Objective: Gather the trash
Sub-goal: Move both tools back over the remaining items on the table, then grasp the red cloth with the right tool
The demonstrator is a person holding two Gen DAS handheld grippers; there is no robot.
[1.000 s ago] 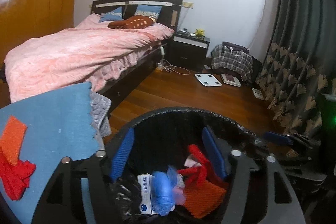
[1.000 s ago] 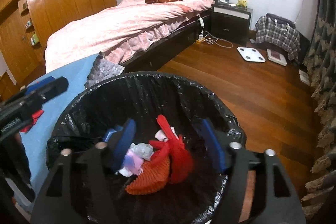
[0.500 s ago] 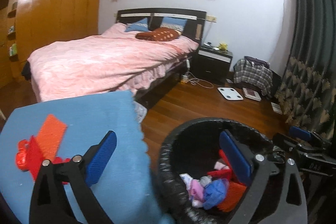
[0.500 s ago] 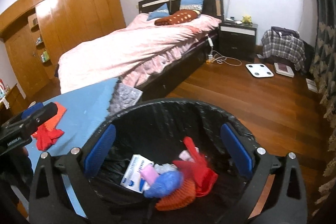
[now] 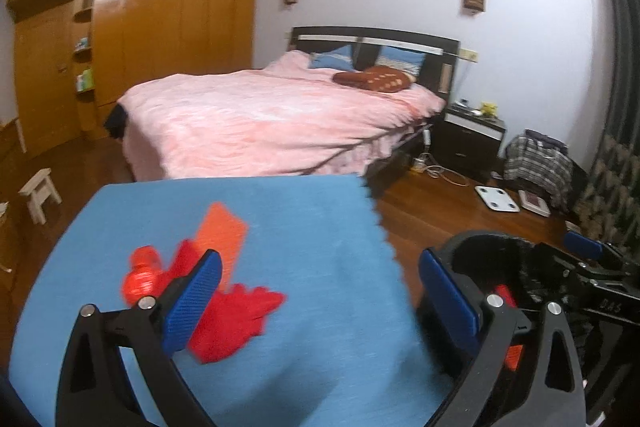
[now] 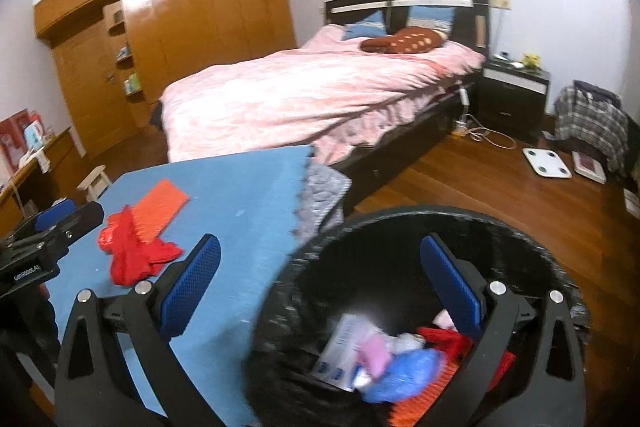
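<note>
A black-lined trash bin (image 6: 400, 239) stands by the blue-covered table (image 6: 248, 195) and holds several pieces of trash, among them a white packet (image 6: 340, 347), a blue wad (image 6: 404, 371) and red and orange pieces. On the table lie a crumpled red piece (image 5: 236, 319), an orange mesh pad (image 5: 222, 231) and a red round thing (image 5: 140, 275); the red piece (image 6: 132, 251) and the pad (image 6: 160, 205) also show in the right wrist view. My left gripper (image 5: 320, 299) is open and empty above the table, its left finger over the red piece. My right gripper (image 6: 320, 287) is open and empty over the bin's near rim.
A bed with a pink cover (image 5: 280, 115) stands behind the table. A dark nightstand (image 5: 468, 143), a white scale (image 5: 496, 199) and a plaid bundle (image 5: 536, 167) are on the wooden floor to the right. A small white stool (image 5: 38, 193) is at the left.
Both grippers have opened wide and swung left, from over the bin toward the table. The left one now faces the red and orange pieces on the blue cloth.
</note>
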